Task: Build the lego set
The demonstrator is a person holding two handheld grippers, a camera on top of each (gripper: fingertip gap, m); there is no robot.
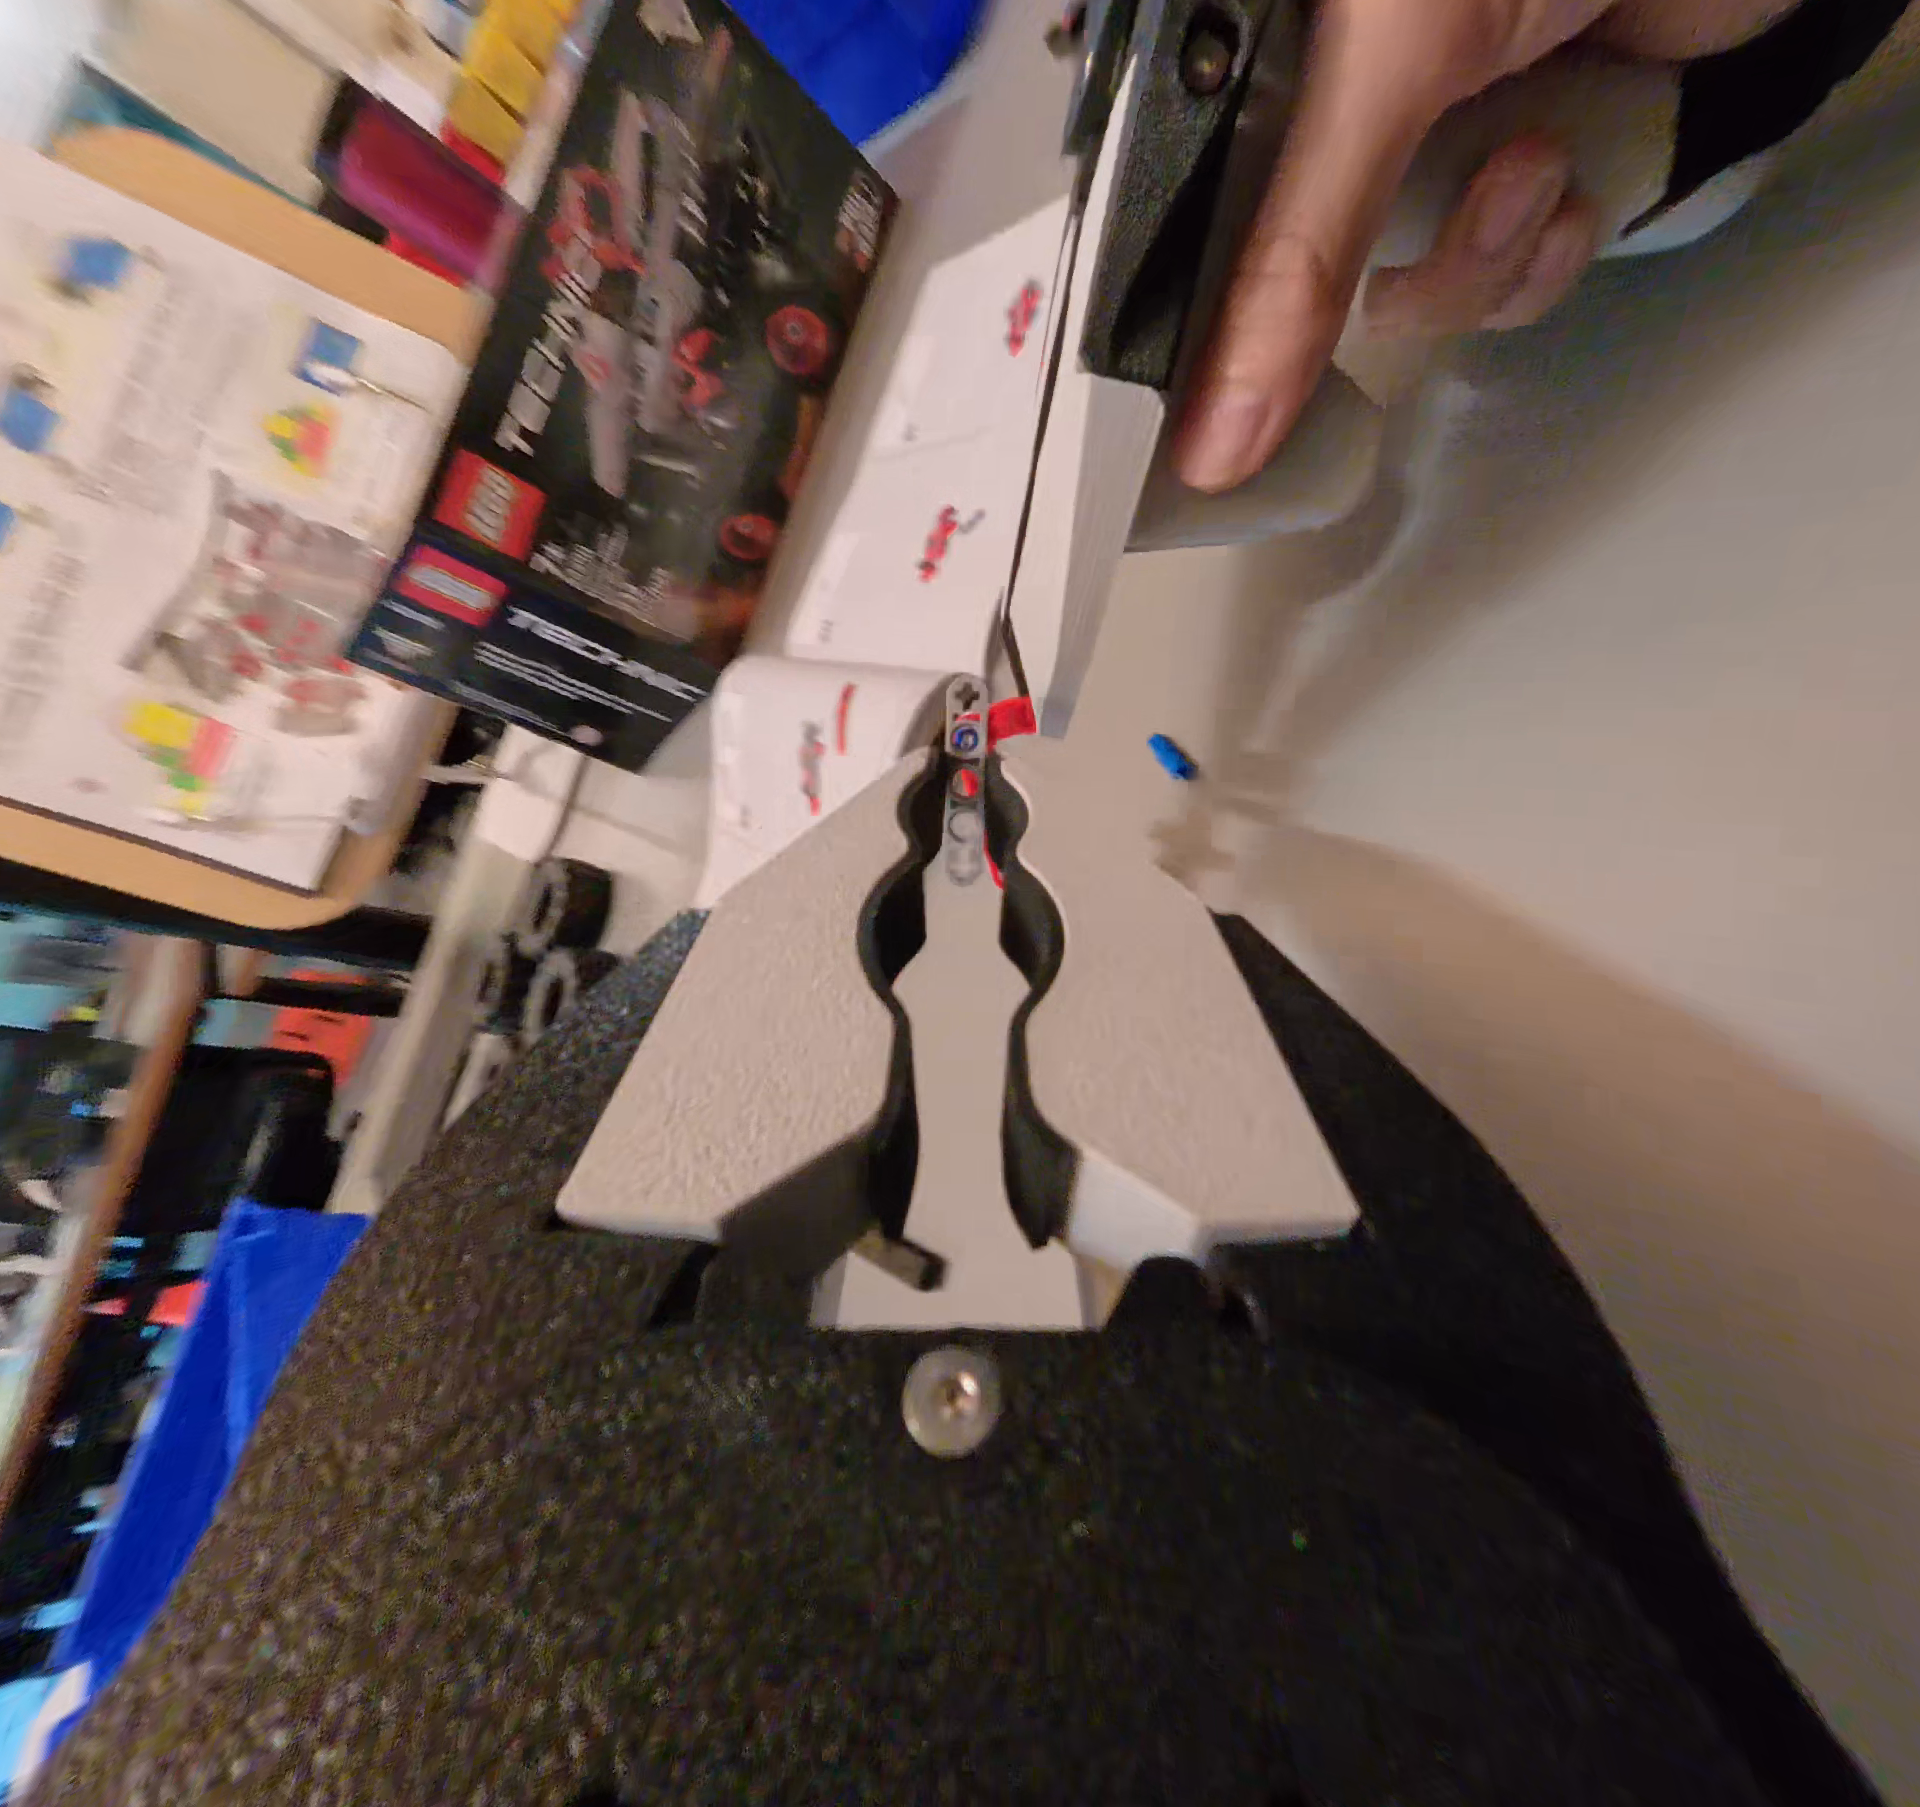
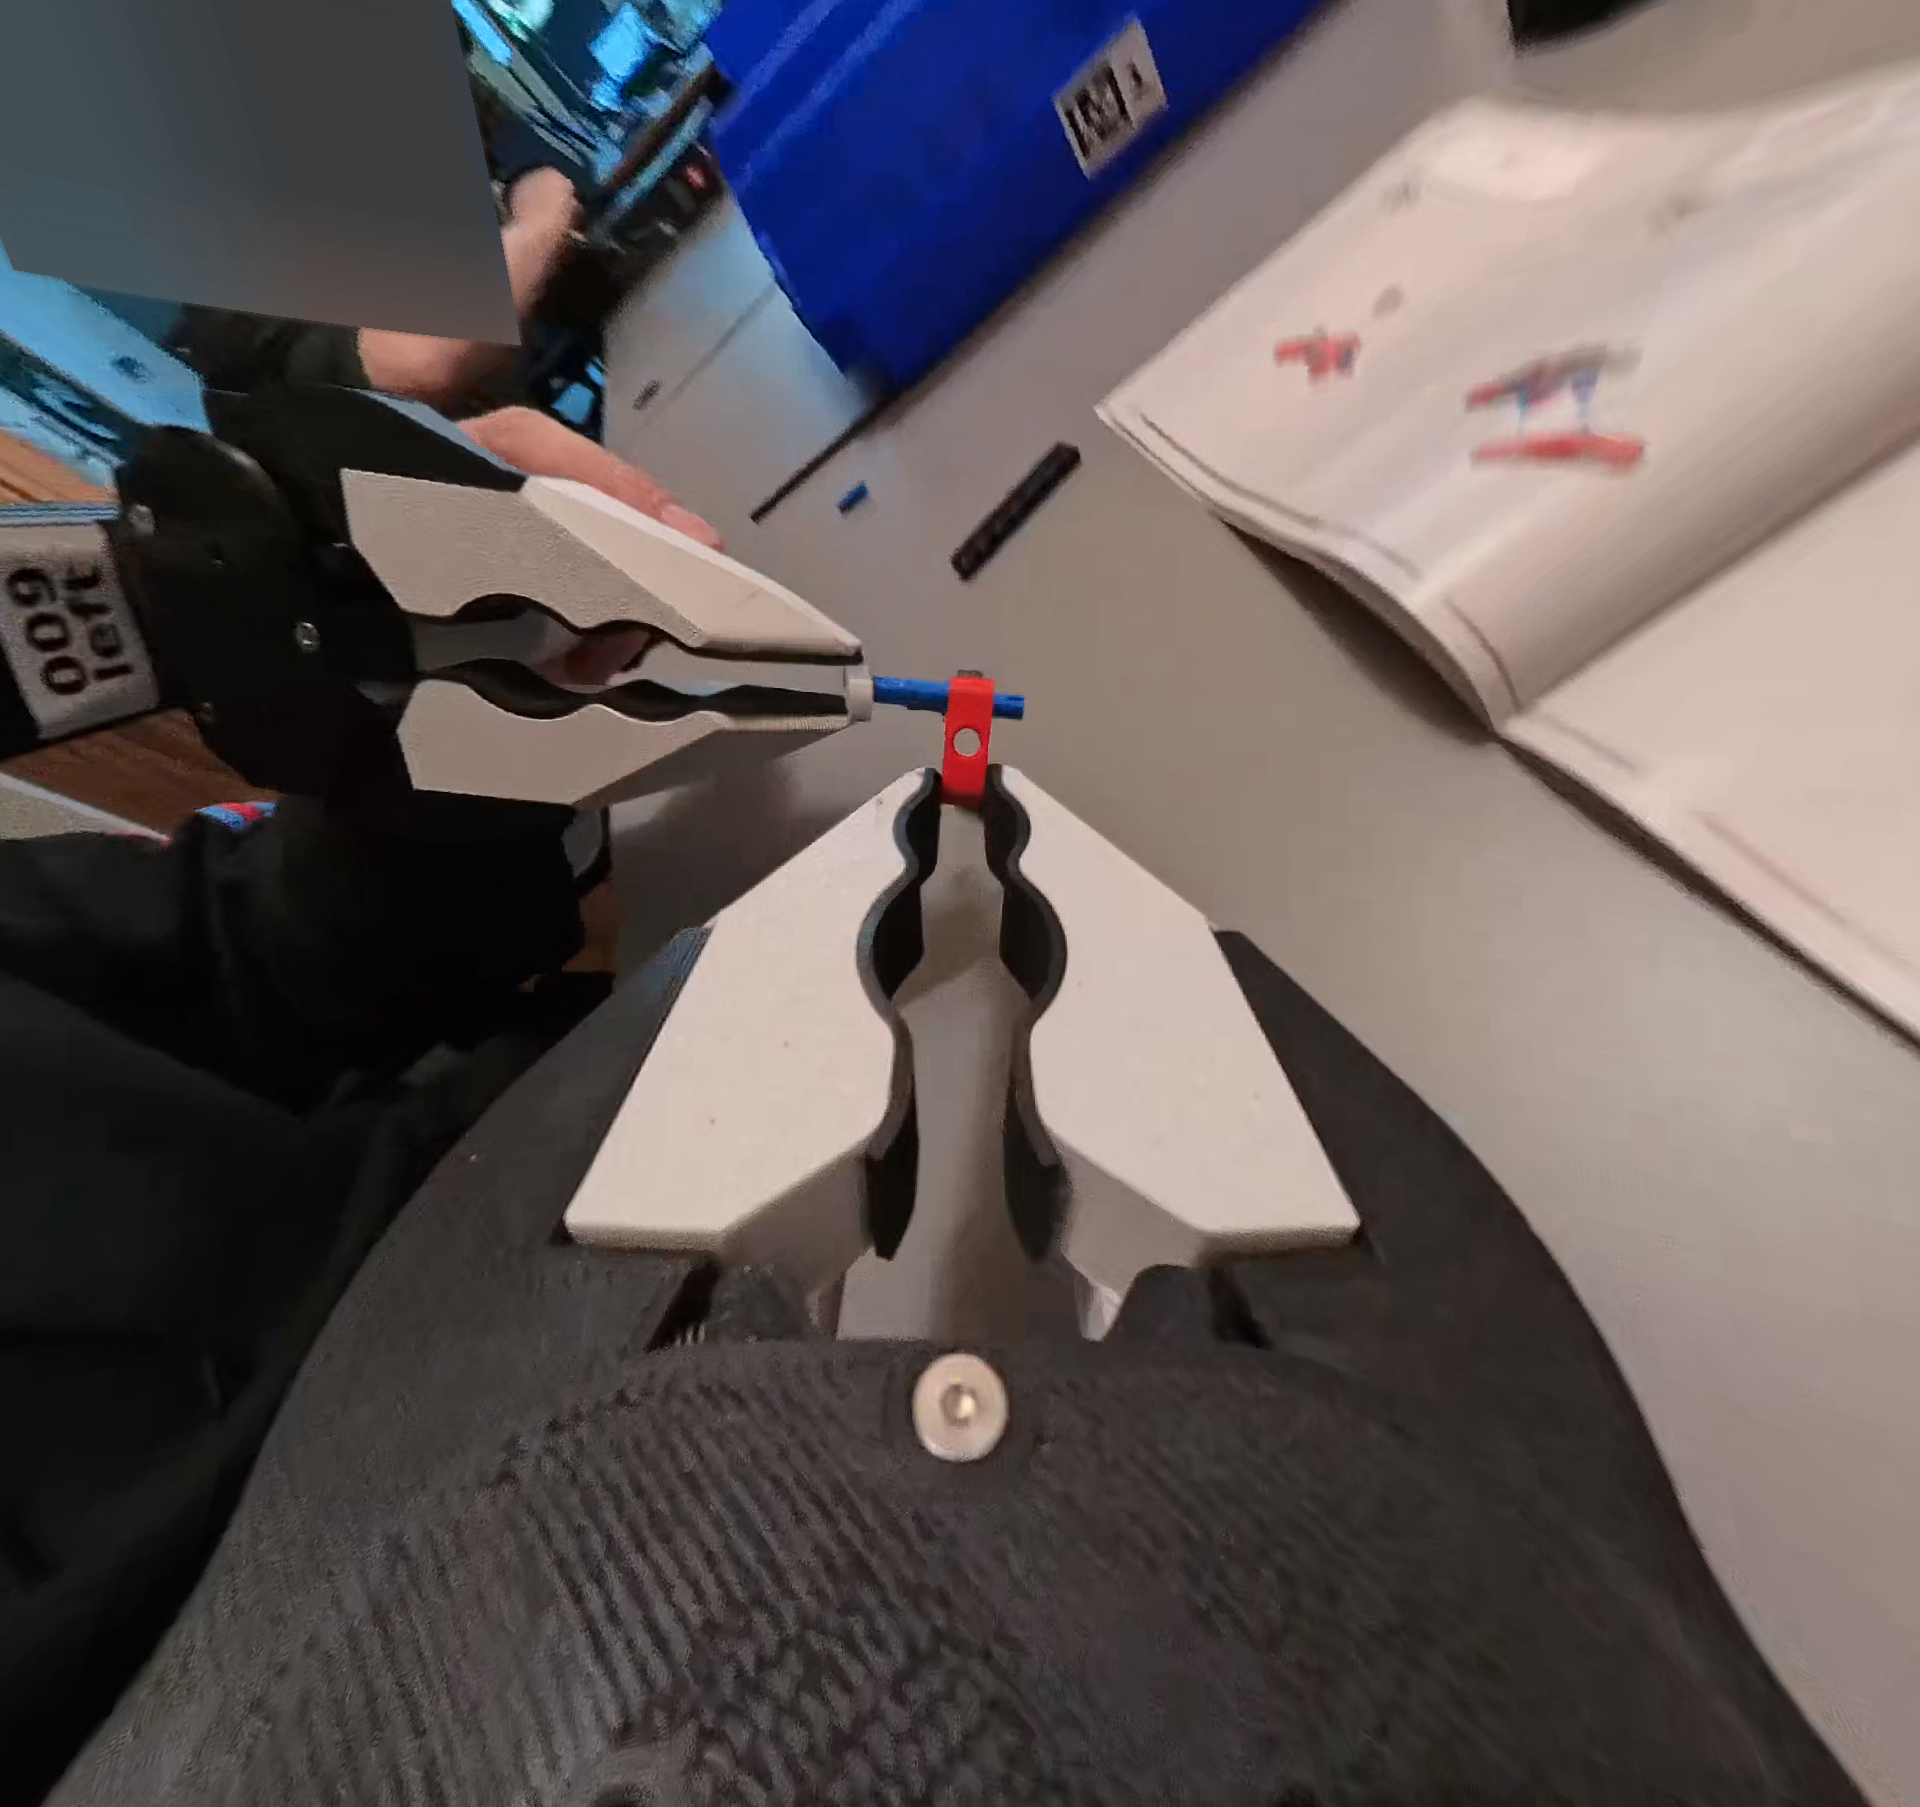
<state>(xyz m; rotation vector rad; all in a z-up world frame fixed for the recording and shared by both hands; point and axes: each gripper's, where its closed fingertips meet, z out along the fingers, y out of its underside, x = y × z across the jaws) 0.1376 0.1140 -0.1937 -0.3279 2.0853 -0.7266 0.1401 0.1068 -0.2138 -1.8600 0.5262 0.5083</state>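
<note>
Table: a pale grey tabletop (image 2: 1351, 822) filled the right wrist view from 1 o'clock down to 5 o'clock.
Bin: a large blue plastic storage bin (image 2: 987, 95) sat at 12 o'clock, well beyond the grippers.
Booklet: an open white paper instruction booklet (image 2: 1558, 427) lay at 2 o'clock on the table.
Box: in the left wrist view, a black cardboard set box (image 1: 644, 386) stood at 10 o'clock, beside the booklet.
Left gripper: the grey-and-black two-finger left gripper (image 2: 857, 687) reached in from 9 o'clock, its fingers pressed together on a thin light grey lego beam (image 1: 964, 786) with a row of holes.
Right gripper: the matching right gripper (image 2: 964, 786) pointed to 12 o'clock, its tips clamped on the lower end of a small red lego connector (image 2: 966, 734).
Loose parts: a long black lego beam (image 2: 1013, 510) and a tiny blue piece (image 2: 852, 498) lay on the table at 12 o'clock, apart from both grippers.
Pin: a slim blue lego pin (image 2: 914, 690) ran level from the grey beam through the top of the red connector, its tip showing at the far side.
Step in hand: likely seating the connector along the pin.
Doing it well: keep the pin level and square to the hole, push straight along its length, and hold both grips firm so neither small part twists.
</note>
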